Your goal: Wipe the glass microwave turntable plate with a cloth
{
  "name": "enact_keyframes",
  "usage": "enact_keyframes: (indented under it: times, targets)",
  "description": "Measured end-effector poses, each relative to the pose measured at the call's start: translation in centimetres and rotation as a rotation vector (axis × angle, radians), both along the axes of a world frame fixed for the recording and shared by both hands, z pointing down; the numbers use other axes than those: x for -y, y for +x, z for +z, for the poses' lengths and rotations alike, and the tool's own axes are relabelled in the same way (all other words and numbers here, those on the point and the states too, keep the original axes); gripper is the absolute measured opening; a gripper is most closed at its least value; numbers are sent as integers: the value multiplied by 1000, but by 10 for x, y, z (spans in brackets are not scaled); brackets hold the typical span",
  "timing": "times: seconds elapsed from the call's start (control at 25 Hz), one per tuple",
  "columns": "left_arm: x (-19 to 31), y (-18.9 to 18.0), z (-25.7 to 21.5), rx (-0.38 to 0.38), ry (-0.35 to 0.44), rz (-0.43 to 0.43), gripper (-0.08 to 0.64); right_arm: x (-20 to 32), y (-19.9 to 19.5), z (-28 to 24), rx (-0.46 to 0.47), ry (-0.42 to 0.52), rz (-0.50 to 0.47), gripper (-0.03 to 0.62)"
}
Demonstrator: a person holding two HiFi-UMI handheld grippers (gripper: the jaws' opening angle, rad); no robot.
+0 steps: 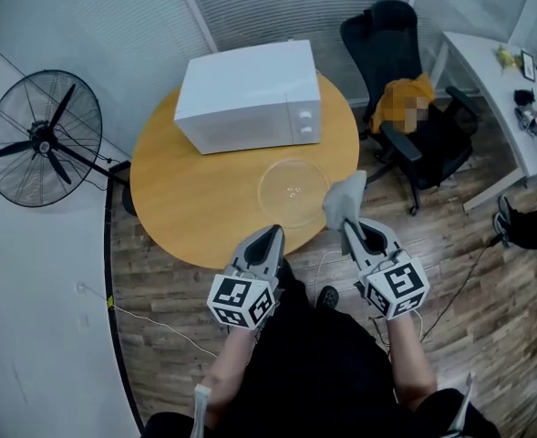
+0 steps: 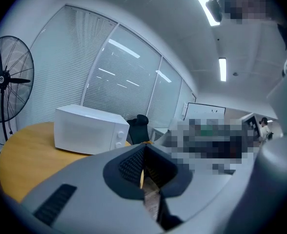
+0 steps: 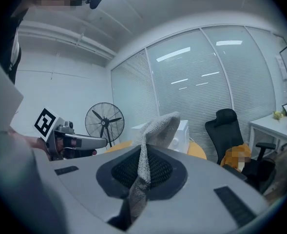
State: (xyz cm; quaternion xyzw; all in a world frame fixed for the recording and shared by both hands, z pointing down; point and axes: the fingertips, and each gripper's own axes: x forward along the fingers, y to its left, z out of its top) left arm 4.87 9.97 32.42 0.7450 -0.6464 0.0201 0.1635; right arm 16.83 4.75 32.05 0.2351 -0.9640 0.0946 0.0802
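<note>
Nearest, the left hand-held gripper (image 1: 273, 234) and the right hand-held gripper (image 1: 351, 230) are held out side by side at the near edge of the round wooden surface (image 1: 181, 203), both pointing almost level. The left one's jaws are pressed together on nothing; the right pinches a grey cloth (image 1: 345, 199) that stands up above its tips. The glass turntable plate (image 1: 293, 190) lies flat on the surface, between the grippers and the white microwave (image 1: 245, 94).

Plate (image 1: 293, 191): clear glass, smooth, glossy.
Cloth (image 1: 345, 199): grey, rough knitted weave.
Surface (image 1: 172, 199): pale wood, smooth satin finish.
Microwave (image 1: 245, 89), 12 o'clock on it: white, smooth, matt.
Left gripper (image 1: 274, 232), right gripper (image 1: 349, 225): matt grey plastic; jaws lined with dark ribbed pads (image 3: 163, 172).
Floor (image 1: 487, 290): wood planks.
</note>
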Motion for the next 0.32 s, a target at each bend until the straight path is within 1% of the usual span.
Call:
enact_keyframes:
  times: [0.32]
  targets:
    - [5,4,-5,15,2,10,-3,6,1,-4,-2,16,16,20]
